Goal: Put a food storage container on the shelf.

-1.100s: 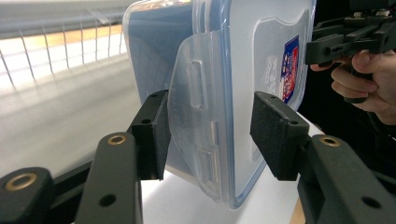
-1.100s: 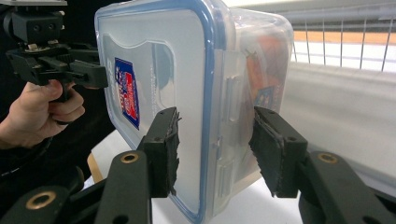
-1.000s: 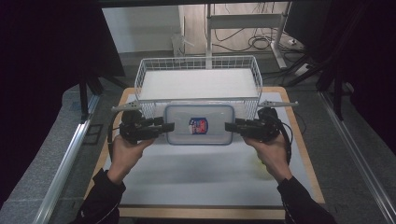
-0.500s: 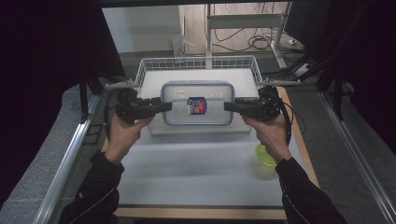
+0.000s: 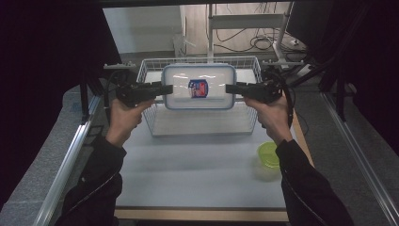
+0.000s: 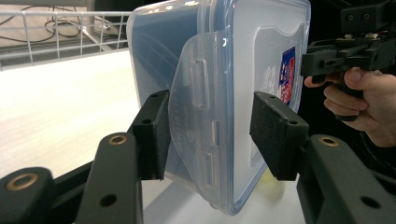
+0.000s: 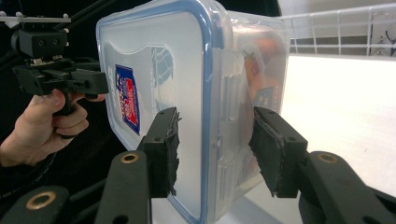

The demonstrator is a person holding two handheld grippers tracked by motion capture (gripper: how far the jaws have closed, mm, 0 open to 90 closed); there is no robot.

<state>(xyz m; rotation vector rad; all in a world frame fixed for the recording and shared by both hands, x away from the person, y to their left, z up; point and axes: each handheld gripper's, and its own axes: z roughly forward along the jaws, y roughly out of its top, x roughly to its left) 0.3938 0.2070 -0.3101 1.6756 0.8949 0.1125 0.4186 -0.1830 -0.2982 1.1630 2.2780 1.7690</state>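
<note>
Reaching forward from the near edge of the table point(image 5: 197, 188), the person extends both forearms, the left hand point(image 5: 123, 115) and right hand point(image 5: 272, 115) each gripping one tool. The left gripper point(image 5: 164, 89) points inward from the left and the right gripper point(image 5: 231, 88) inward from the right, level with each other. Between them hangs one clear lidded container point(image 5: 198, 87) with a blue rim and a red-and-blue label, held above the wire basket point(image 5: 202, 127).

In the left gripper view, the pads point(image 6: 156, 135) bracket the container's end over its latch flap; the far pad shows a small gap, so firm contact cannot be confirmed. In the right gripper view, the pads point(image 7: 169, 149) straddle the opposite end likewise, pinching the container.

One wire basket stands at the table's far side. One green bowl point(image 5: 269, 155) sits on the table near the right forearm, apart from the basket. Cables lie on the floor beyond.
</note>
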